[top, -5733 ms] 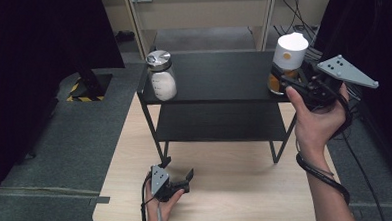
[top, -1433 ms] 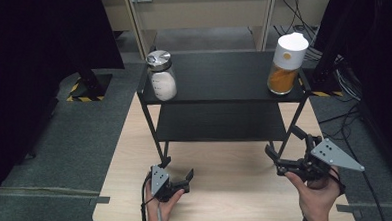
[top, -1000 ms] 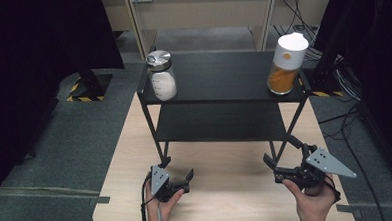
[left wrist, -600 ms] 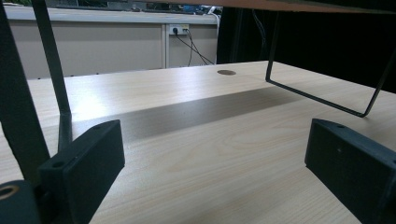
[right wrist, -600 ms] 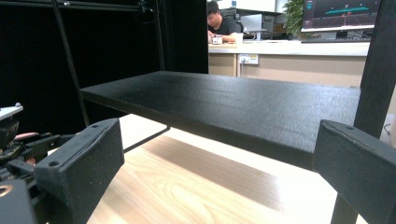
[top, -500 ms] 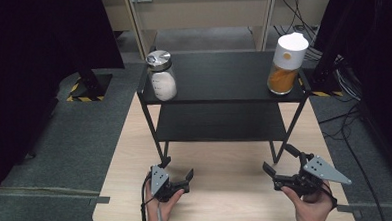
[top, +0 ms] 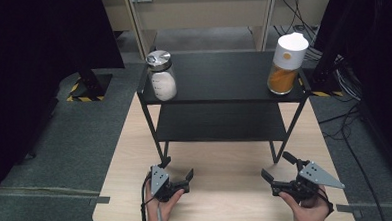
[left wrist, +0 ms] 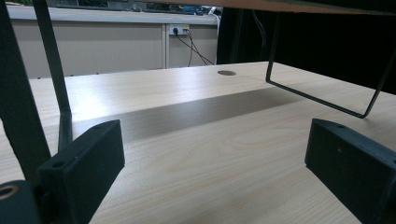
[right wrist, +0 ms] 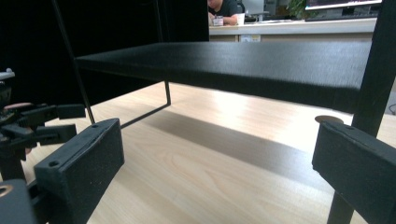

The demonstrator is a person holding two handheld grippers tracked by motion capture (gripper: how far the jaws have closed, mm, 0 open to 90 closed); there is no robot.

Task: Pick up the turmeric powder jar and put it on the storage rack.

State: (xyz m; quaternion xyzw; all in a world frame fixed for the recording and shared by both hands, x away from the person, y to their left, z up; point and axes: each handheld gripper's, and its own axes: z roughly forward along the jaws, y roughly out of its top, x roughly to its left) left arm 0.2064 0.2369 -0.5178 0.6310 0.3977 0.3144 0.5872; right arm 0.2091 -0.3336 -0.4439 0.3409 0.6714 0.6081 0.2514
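While both hands rest low on the pale wood bench [top: 220,201], the left tool [top: 177,171] sits at about 7 o'clock and the right tool [top: 279,166] at about 5 o'clock, well apart from each other. Each tool has its jaws wide open and holds nothing. A black shelf rack [top: 225,77] with two levels stands on the far half of the bench. On its top level, a glass jar of white powder [top: 161,81] with a shiny lid stands at 11 o'clock, and a jar of orange powder [top: 285,64] with a tall white cap stands at 1 o'clock. Both jars are far from the tools. Grey carpet [top: 63,134] lies around the bench. Black curtains [top: 37,28] hang on both sides, and cables [top: 352,142] lie on the floor at 3 o'clock.
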